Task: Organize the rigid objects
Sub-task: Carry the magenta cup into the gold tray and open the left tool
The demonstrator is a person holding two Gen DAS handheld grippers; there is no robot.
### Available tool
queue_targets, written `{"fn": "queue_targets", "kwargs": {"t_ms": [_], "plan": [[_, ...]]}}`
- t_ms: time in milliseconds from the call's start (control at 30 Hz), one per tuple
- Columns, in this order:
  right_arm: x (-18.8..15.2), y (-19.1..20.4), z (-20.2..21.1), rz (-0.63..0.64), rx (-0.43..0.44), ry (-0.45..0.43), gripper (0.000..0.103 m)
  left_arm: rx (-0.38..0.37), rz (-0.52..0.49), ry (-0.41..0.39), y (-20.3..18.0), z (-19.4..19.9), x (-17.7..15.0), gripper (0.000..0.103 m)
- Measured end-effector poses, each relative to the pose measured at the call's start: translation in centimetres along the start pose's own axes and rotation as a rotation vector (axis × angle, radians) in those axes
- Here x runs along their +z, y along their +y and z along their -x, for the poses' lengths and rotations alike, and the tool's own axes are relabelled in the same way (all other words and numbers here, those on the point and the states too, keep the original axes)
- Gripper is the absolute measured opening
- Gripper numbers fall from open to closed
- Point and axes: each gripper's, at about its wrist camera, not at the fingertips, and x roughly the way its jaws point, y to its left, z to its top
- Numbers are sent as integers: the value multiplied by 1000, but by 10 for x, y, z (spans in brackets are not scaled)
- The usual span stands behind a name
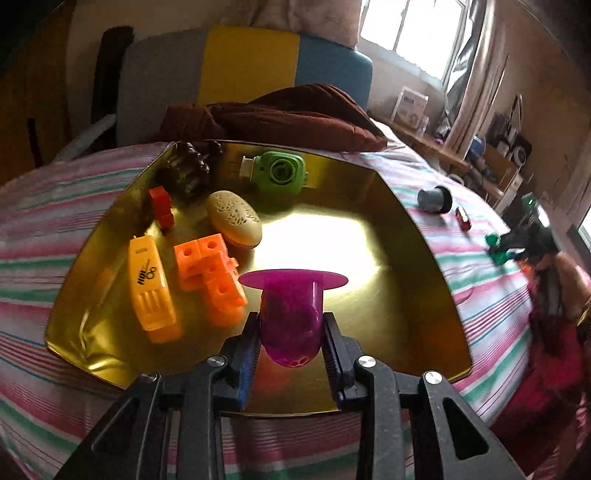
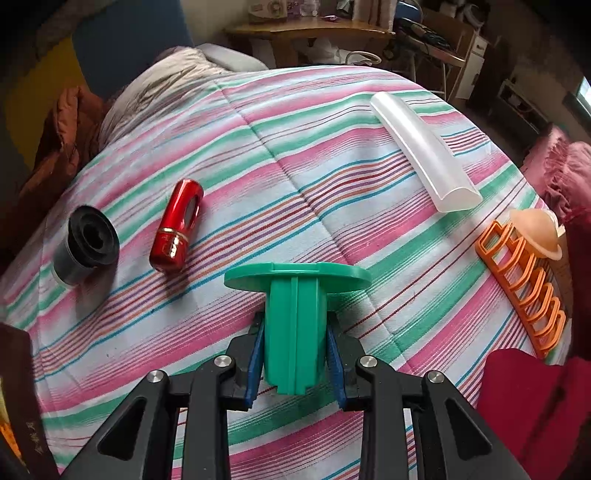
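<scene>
The left gripper clamps a purple cup over the gold tray; the right gripper clamps a green piece. Dropped carelessly, the cup could roll into the orange blocks.

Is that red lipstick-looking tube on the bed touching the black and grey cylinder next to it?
Apart. In the right wrist view, a strip of striped bedspread shows plainly between the red tube and the black and grey cylinder.

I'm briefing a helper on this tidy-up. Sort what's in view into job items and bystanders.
Job items: gold tray; purple piece in left gripper; green piece in right gripper; red tube; black-capped canister; orange rack; clear cover.

Bystanders: brown cushion; desk; striped quilt.
</scene>
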Motion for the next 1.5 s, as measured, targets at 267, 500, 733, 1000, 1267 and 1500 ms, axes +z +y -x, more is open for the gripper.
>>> {"fn": "queue_targets", "kwargs": {"t_ms": [267, 500, 733, 1000, 1267, 1500], "plan": [[0, 0, 3, -4, 10, -9, 30, 62, -16, 28, 25, -2, 4, 32], [0, -2, 2, -13, 12, -3, 30, 102, 7, 83, 54, -1, 10, 32], [0, -4, 2, -18, 15, -5, 30, 108, 41, 52, 59, 9, 5, 32], [0, -4, 3, -20, 18, -6, 30, 135, 84, -9, 55, 22, -1, 34], [-1, -6, 9, -34, 54, -24, 30, 132, 151, -135, 49, 48, -5, 39], [-1, 5, 24, -17, 168, -81, 30, 59, 140, -163, 25, 50, -3, 42]]}}
